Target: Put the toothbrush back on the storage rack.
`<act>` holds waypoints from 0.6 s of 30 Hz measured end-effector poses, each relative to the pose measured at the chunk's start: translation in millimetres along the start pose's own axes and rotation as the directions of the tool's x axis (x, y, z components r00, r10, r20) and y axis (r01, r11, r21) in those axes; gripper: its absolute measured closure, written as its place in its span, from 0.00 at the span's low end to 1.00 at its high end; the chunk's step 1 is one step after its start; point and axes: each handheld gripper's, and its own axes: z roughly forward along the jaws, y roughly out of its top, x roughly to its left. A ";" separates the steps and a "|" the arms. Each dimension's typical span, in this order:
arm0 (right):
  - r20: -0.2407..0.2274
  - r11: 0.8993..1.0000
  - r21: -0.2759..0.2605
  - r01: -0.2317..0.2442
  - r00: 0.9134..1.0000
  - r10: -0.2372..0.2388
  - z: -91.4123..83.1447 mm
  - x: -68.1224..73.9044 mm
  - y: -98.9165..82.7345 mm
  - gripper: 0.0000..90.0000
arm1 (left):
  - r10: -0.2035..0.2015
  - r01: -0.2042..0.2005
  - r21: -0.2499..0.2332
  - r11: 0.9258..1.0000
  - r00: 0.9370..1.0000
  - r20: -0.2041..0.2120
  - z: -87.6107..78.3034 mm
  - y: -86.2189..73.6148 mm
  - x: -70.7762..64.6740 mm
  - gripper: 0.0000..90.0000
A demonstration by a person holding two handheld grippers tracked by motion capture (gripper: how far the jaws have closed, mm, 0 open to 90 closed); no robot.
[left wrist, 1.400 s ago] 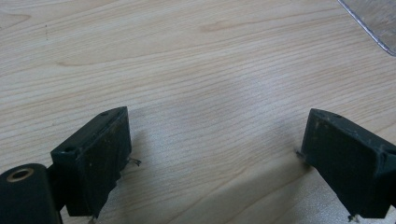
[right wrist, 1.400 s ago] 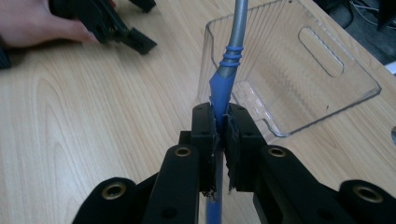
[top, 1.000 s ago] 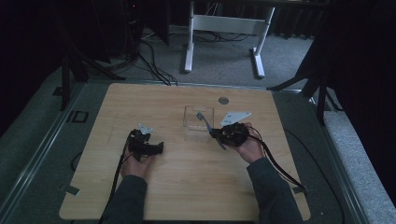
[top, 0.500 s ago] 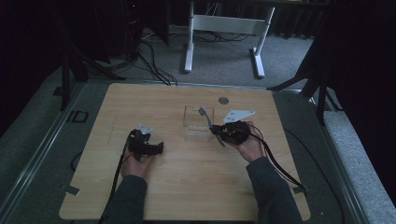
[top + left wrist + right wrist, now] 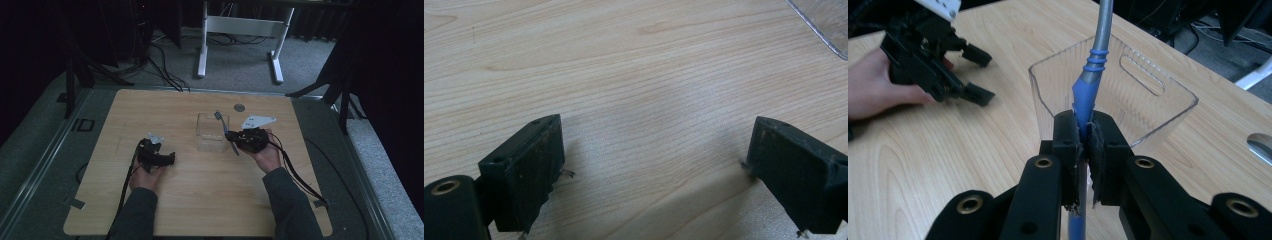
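My right claw pinches a blue-handled fork beside the clear bin, left claw spread empty over the worktop; the thin handle may pivot, missing the bin.

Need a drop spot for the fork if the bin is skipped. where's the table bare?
Bare wood: the whole near strip of the table between the forearms, the far-left corner, and the left edge beyond the left gripper. Crowded: centre-right, where the clear bin, the right gripper clamping the blue-handled fork, and a small grey disc cluster.
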 end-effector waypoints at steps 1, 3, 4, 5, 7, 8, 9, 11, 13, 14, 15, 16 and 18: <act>0.000 1.000 -0.004 -0.002 1.000 0.002 -0.2 -0.1 0.2 0.92 | 0.000 0.000 0.000 1.000 1.000 0.000 0.0 0.0 0.0 0.09; -0.005 1.000 -0.013 -0.009 1.000 0.009 -0.8 -0.6 0.6 0.92 | 0.000 0.000 0.000 1.000 1.000 0.000 0.0 0.0 0.0 0.09; -0.005 1.000 -0.019 -0.014 1.000 0.014 -1.3 -0.7 0.9 0.92 | -0.001 0.001 -0.001 1.000 1.000 0.000 0.0 0.0 0.0 0.09; -0.006 1.000 -0.022 -0.020 1.000 0.019 -1.6 -0.9 1.2 0.92 | 0.000 0.000 0.000 1.000 1.000 0.000 0.0 0.0 0.0 0.09; -0.014 0.999 -0.035 -0.030 0.999 0.030 -2.3 -2.0 1.9 0.92 | 0.000 0.000 0.000 1.000 1.000 0.000 0.0 0.0 0.0 0.09; -0.019 0.998 -0.043 -0.039 0.999 0.038 -2.6 -2.2 2.4 0.92 | -0.001 0.001 0.000 1.000 1.000 0.000 0.0 0.0 0.0 0.09; -0.018 0.998 -0.046 -0.038 0.999 0.037 -2.8 -2.4 3.0 0.92 | 0.000 0.000 0.000 1.000 1.000 0.000 0.0 0.0 0.0 0.09; -0.017 0.998 -0.051 -0.039 0.999 0.038 -3.0 -2.1 4.4 0.92 | 0.000 0.000 0.000 1.000 1.000 0.000 0.0 0.0 0.0 0.09; -0.018 0.998 -0.058 -0.037 0.999 0.036 -2.9 -1.6 5.9 0.92 | 0.000 0.000 0.000 1.000 1.000 0.000 0.0 0.0 0.0 0.09; -0.020 0.998 -0.055 -0.034 0.999 0.033 -2.8 -1.2 6.7 0.92 | -0.001 0.001 0.000 1.000 1.000 0.000 0.0 0.0 0.0 0.09; -0.020 0.998 -0.056 -0.028 0.999 0.027 -2.6 -0.7 7.4 0.92 | 0.000 0.000 0.000 1.000 1.000 0.000 0.0 0.0 0.0 0.09; -0.021 0.998 -0.057 -0.027 0.999 0.026 -2.5 -0.3 7.9 0.92 | 0.000 0.000 0.000 1.000 1.000 0.000 0.0 0.0 0.0 0.09; -0.021 0.998 -0.057 -0.027 0.999 0.026 -2.4 -0.1 8.2 0.92 | 0.000 0.000 0.000 1.000 1.000 0.000 0.0 0.0 0.0 0.09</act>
